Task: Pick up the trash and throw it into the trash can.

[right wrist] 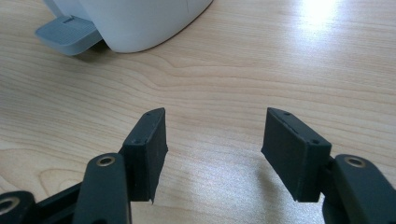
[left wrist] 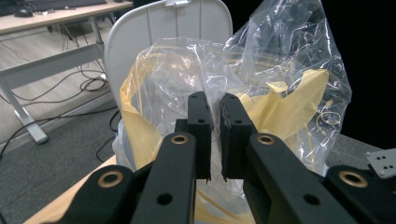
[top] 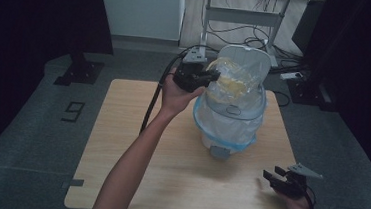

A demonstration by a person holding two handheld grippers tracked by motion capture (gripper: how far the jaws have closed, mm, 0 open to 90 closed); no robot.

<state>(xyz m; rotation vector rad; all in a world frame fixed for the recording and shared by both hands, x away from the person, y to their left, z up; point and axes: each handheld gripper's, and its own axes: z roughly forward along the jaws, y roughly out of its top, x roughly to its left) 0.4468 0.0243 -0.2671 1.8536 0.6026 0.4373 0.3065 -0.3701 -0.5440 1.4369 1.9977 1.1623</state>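
1. Above the open white bin [top: 226, 133] mid-desk [top: 121, 129]: left gripper [top: 215, 76], fingers [left wrist: 201, 121] pinching the clear bag [top: 233, 80] of yellow paper.
2. Near the desk's right front corner: right gripper [top: 274, 175], fingers [right wrist: 148, 144] spread, empty.

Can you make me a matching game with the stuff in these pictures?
Things:
1. clear crinkly plastic bag with yellow paper inside
2. left gripper
3. right gripper
4. white pedal bin with a grey foot pedal

States:
A. jaws open, over bare wood
B. lid up, lined with a clear bag
C. jaws shut on the bag
D. held above the bin

Pairs: 1-D, 2-C, 3-A, 4-B
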